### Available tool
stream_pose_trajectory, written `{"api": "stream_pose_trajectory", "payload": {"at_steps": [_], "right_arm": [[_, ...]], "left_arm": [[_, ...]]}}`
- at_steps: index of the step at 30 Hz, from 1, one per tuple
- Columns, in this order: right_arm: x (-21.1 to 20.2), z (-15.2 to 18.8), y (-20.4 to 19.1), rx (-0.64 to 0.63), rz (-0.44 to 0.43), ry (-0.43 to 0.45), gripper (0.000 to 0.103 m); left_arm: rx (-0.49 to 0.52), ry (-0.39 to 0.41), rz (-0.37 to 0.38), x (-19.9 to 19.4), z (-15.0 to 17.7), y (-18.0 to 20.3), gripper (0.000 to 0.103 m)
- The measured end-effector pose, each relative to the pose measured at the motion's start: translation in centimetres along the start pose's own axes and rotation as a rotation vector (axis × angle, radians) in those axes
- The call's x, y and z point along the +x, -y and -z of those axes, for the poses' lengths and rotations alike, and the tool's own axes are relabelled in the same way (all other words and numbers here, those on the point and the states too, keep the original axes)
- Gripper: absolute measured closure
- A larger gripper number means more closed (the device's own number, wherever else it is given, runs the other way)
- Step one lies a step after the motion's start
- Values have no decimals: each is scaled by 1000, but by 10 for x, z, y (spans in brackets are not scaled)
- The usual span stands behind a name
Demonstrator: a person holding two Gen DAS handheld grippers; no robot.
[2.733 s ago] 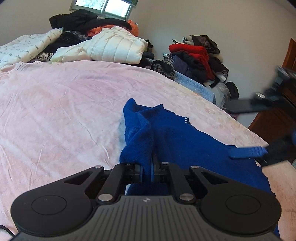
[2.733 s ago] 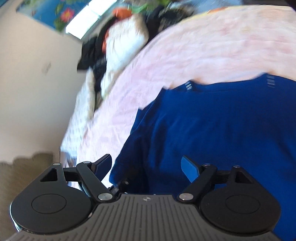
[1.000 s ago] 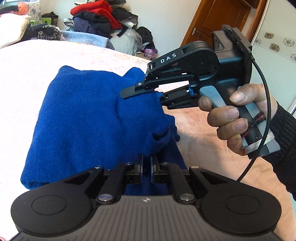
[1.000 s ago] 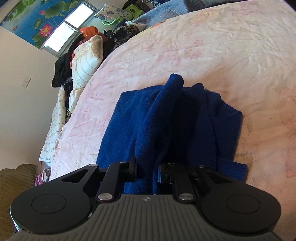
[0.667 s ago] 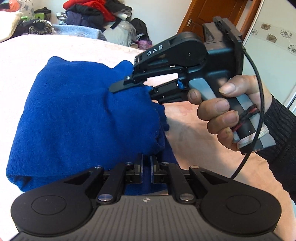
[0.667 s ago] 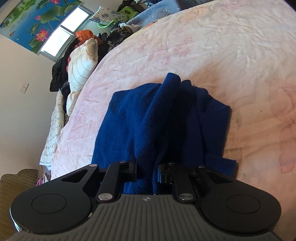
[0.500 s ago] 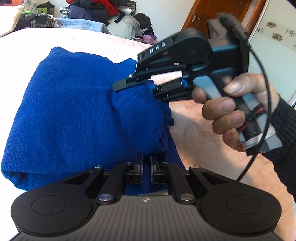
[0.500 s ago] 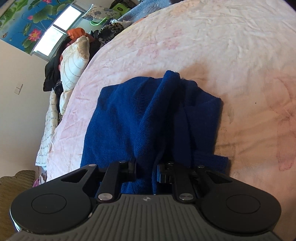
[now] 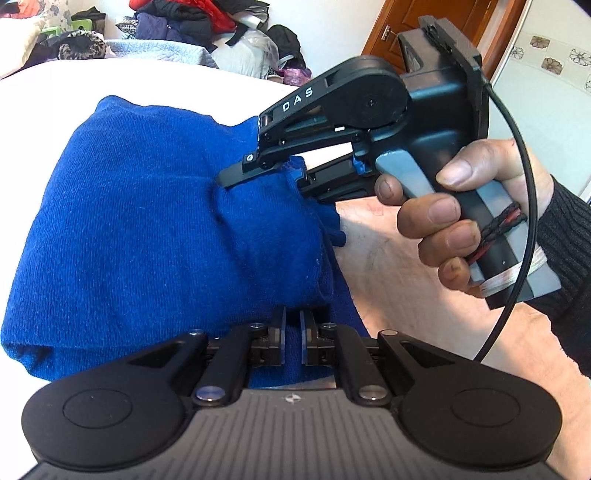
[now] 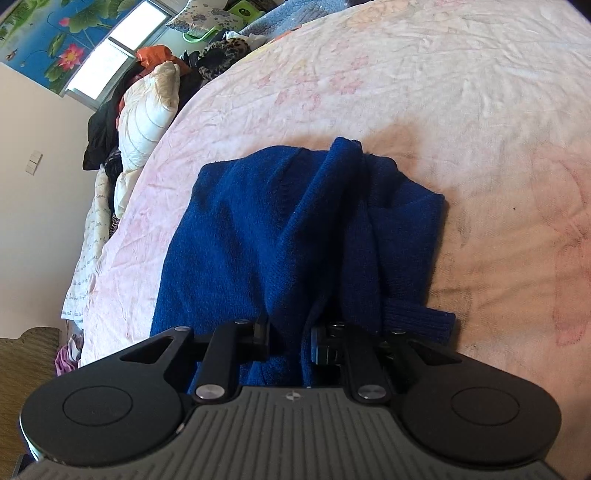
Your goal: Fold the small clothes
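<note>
A small blue knit sweater (image 9: 140,229) lies folded over on the pink bedsheet (image 10: 461,92). My left gripper (image 9: 291,338) is shut on the sweater's near edge. My right gripper (image 10: 290,343) is shut on a bunched fold of the same sweater (image 10: 258,236); in the left wrist view it (image 9: 266,173) comes in from the right, held by a hand, pinching the cloth at the sweater's right edge. The doubled layer hangs between the two grippers just above the bed.
Piles of clothes (image 9: 184,18) and a white padded jacket (image 10: 147,110) lie at the far side of the bed. A wooden door (image 9: 443,22) stands behind the right gripper. Pink sheet surrounds the sweater.
Both grippers have carried the gripped edge over the sweater, so it is folded in half and more compact. In the last half second both stay shut and the cloth shifts only slightly.
</note>
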State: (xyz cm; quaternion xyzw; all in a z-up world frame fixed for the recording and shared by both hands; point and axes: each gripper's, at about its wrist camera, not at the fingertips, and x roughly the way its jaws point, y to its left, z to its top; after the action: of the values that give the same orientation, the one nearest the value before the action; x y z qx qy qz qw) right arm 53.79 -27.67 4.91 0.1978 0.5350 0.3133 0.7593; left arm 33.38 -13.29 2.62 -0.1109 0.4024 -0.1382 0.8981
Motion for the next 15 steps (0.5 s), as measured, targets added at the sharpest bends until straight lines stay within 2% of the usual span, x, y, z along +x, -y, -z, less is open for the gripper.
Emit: {"api": "stream_pose_trajectory", "payload": {"at_steps": [4,6,9,12,15], "right_arm": [[-3,-3,-2,-25,4,0,84],[-4,-3,0,-20,3,-3,84],[-10,-4,-5,-38,-6,15,84],[-18,-6,-7,-60,-18,33,84],[-7,-4,2,-54,39,-9,85]], "left_arm": [[8,-3,66,-15,-1,-3,96],[74,11,112,-30,2,-6,96],[145,5,130,-53,8,-23,96],[125,-15,127,-72,7,-53,96],[31,39,73,-92,-1,-88,96]]}}
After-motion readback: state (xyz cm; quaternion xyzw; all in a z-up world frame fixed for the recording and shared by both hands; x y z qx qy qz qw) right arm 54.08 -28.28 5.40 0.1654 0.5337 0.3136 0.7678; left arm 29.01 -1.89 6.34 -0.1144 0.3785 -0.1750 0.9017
